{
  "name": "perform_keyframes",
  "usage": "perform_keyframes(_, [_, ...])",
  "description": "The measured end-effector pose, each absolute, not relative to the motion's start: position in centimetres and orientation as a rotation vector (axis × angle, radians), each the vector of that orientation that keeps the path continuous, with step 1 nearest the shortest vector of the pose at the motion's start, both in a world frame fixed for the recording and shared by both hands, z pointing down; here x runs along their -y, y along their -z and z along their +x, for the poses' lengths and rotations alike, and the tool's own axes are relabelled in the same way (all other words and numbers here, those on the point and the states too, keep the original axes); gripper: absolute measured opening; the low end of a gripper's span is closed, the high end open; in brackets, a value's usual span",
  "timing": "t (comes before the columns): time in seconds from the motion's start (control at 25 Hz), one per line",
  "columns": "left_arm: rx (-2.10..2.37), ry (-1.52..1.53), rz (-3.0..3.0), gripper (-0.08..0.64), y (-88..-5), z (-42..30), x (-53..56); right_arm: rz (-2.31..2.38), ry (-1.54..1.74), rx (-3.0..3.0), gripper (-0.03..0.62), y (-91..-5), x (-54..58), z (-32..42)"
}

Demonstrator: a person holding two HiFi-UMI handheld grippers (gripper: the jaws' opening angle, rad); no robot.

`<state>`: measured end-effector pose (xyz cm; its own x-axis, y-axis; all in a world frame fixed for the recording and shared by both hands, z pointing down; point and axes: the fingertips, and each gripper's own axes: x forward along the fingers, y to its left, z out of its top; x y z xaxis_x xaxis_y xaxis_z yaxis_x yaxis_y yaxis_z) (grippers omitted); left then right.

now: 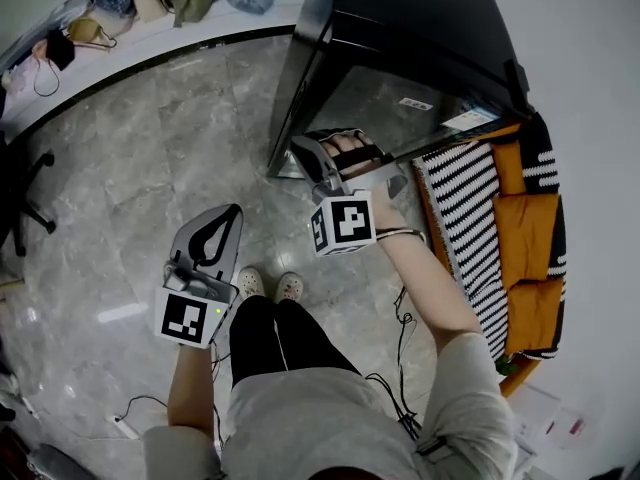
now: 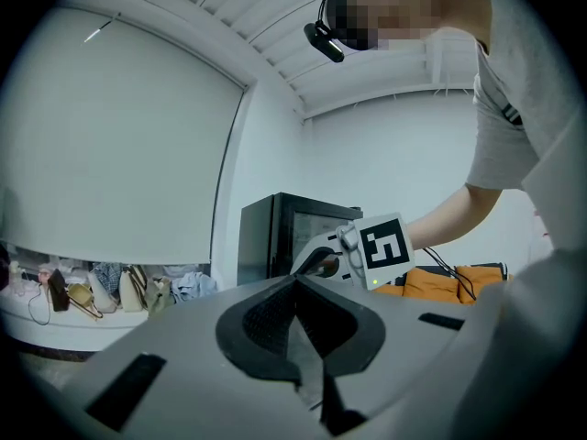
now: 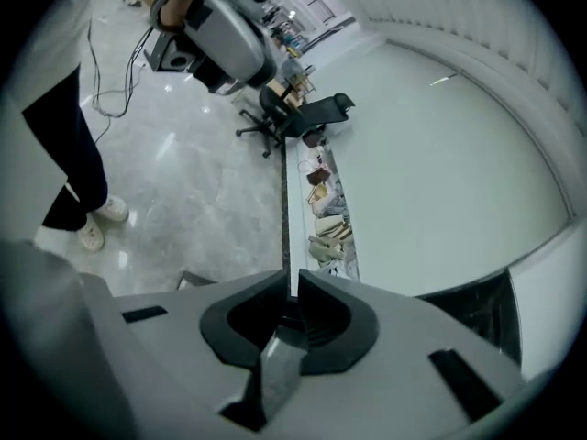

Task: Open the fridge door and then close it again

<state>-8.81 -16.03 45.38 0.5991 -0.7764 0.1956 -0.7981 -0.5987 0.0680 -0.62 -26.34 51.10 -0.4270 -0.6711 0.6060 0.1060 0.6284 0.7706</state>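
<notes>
Glossy fridge (image 1: 420, 28), polished floor (image 1: 130, 168)
The fridge is shiny black; the floor is smooth grey stone (marble-like, with reflections); the cushions (image 1: 525, 223) are matt orange cloth.

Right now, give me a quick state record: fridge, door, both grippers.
fridge: black, glass-fronted, on the floor beside a striped seat
door: looks closed; seam not clear from the head view
right gripper: at the door front, jaws all but together, nothing between
left gripper: low, apart from the fridge, jaws together, empty
</notes>
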Motion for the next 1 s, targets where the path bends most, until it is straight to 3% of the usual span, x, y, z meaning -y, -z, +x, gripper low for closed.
perform_keyframes(0.2, [1.341, -0.204, 2.648, 0.014, -45.8, -10.1, 15.9, 0.381, 1.022, 1.627, 0.028, -52.3, 28.0, -1.3])
perform_keyframes(0.28, [1.351, -0.198, 2.640, 0.014, -45.8, -10.7, 16.0, 0.361, 1.016, 1.550, 0.117, -52.7, 28.7, -1.1])
perform_keyframes(0.48, [1.362, -0.193, 2.631, 0.014, -45.9, -11.9, 16.1, 0.468, 1.246, 1.379, 0.141, -50.1, 31.7, -3.2])
perform_keyframes(1.0, [1.347, -0.175, 2.637, 0.014, -46.1, -13.4, 17.2, 0.209, 1.056, 1.010, 0.210, -54.8, 33.3, -0.7])
